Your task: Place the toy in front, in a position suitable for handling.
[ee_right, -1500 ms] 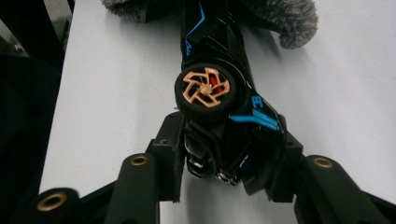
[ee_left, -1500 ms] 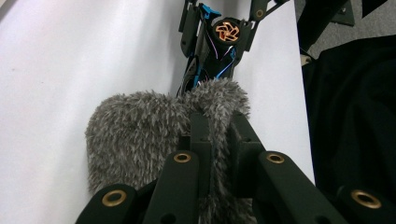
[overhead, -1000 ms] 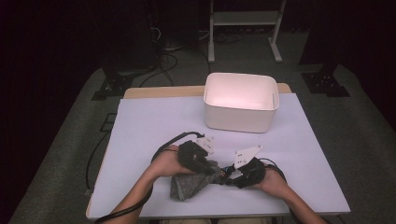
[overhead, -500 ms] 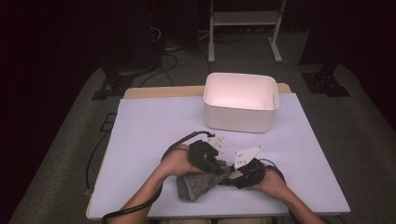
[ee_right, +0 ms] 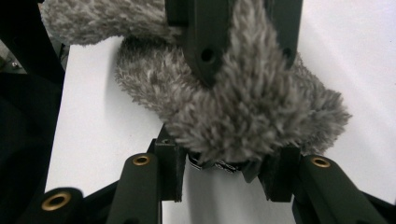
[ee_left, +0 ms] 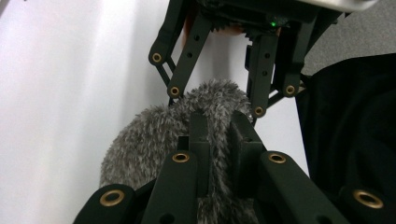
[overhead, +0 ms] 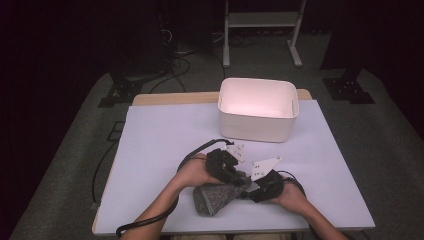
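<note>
The left tool pinches a fuzzy grey slipper with nearly closed jaws. The right tool clamps its end, jaws partly open. A white bin stands far on the worktop.

One camera looks down from above the table; two ride close, facing the same grey fuzzy cloth.

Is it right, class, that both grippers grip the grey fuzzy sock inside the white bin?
Not quite. Both grippers, left and right, do grip the grey fuzzy sock, but on the white table in front of the white bin, not inside it, as the high view shows.
</note>
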The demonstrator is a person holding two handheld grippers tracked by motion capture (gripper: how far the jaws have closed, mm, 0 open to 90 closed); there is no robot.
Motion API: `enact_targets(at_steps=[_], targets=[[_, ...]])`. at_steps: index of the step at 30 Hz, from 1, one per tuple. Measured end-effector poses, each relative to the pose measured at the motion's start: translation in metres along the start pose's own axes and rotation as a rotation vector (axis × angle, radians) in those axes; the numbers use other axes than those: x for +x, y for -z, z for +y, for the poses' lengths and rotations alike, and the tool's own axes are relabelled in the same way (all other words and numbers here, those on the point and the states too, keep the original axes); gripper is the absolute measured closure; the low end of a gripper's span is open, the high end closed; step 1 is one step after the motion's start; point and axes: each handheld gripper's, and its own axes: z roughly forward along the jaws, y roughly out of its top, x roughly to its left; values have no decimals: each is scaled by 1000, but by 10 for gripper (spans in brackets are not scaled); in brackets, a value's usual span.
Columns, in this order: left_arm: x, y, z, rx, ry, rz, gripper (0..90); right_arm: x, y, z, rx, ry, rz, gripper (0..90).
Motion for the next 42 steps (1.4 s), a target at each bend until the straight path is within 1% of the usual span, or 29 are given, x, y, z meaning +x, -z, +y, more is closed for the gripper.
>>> enact_targets(at_steps=[2, 5, 6, 8, 10, 13, 15, 17, 19, 23, 27, 28, 30, 32, 35, 38, 40, 42], targets=[[0, 2, -4, -5, 0, -2, 817, 0, 0, 0, 2, 9, 3, 570], [-1, 9, -12, -13, 20, -1, 817, 1, 0, 1, 12, 14, -1, 571], [0, 11, -15, -13, 22, 5, 816, 0, 1, 1, 14, 13, 0, 571], [2, 17, -24, -13, 50, 16, 816, 0, 1, 1, 16, 17, 1, 572], [3, 24, -33, -16, 64, 26, 816, 0, 1, 2, 20, 25, 2, 572], [3, 33, -45, -24, 88, 41, 815, 0, 1, 2, 23, 20, 8, 573], [2, 38, -51, -30, 96, 49, 814, -1, 1, 3, 30, 27, 11, 573], [0, 44, -57, -32, 103, 54, 811, -2, 2, 3, 32, 21, 16, 574], [-2, 47, -60, -23, 105, 68, 810, -3, 3, 3, 37, 18, 25, 574], [-3, 53, -67, -21, 114, 78, 809, -6, 5, 2, 46, 17, 31, 574], [-3, 56, -74, -35, 136, 76, 808, -8, 9, 1, 65, 17, 37, 574], [-3, 56, -74, -36, 135, 78, 808, -9, 11, 1, 71, 27, 37, 574], [-3, 57, -75, -37, 134, 75, 808, -9, 13, 0, 78, 20, 39, 574], [-2, 57, -77, -40, 137, 84, 804, -10, 15, -1, 90, 23, 38, 574], [-3, 58, -81, -45, 142, 88, 804, -11, 21, -4, 99, 12, 37, 574], [-3, 56, -85, -54, 154, 78, 804, -13, 25, -8, 95, 2, 38, 574], [-3, 51, -85, -58, 154, 71, 804, -13, 27, -10, 96, 3, 38, 573], [-2, 46, -84, -58, 148, 60, 804, -13, 27, -10, 99, -9, 40, 570]])
